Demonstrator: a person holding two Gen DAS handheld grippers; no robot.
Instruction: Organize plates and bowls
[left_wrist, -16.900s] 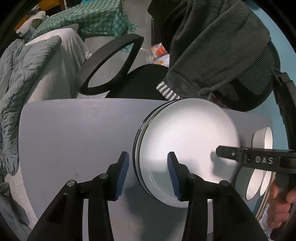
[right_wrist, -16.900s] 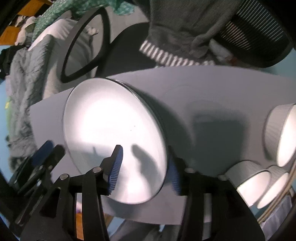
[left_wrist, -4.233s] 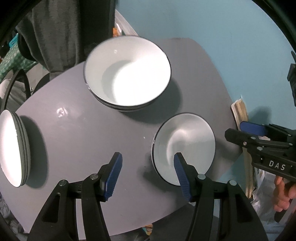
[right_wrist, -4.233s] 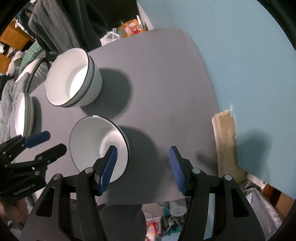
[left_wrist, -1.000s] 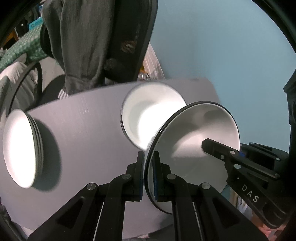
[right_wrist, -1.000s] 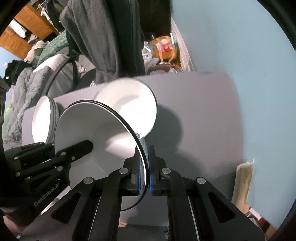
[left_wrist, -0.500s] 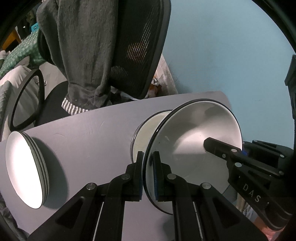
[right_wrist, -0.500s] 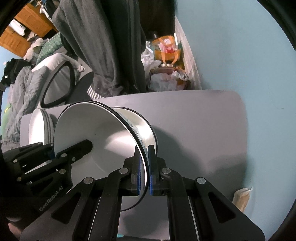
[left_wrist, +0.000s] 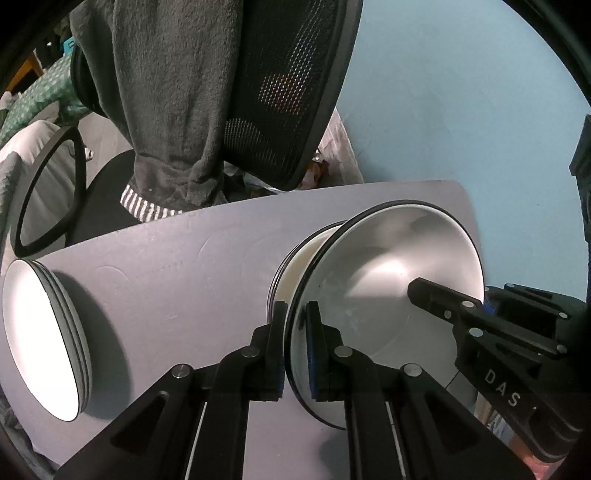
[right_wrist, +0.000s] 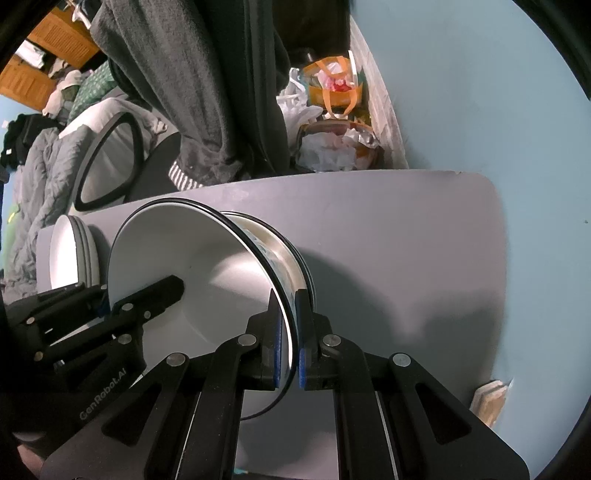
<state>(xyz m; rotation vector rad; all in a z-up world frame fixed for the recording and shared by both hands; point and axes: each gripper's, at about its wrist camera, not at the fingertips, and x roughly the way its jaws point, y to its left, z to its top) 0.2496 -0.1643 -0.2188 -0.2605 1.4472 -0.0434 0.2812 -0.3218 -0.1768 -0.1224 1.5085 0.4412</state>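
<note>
- tongs on the left (left_wrist: 295, 345) are clamped tight on the near rim of a white bowl (left_wrist: 388, 295), one blue pad inside and one outside.
- right tongs (right_wrist: 290, 341) pinch the opposite rim of the same bowl just as tightly, so both grips carry it together.
- bowl sits in the mouth of the bowl stack (right_wrist: 291, 254) on the grey table (left_wrist: 166, 277); whether it rests fully seated i cannot tell.
- plate stack (left_wrist: 44, 339) lies well apart, at the table's left end.
- only the right view shows the orange bag (right_wrist: 332, 86) and cluttered bin beyond the table.
- left view shows the chair's mesh back (left_wrist: 288, 92) with a grey garment (left_wrist: 166, 92) draped over it.
</note>
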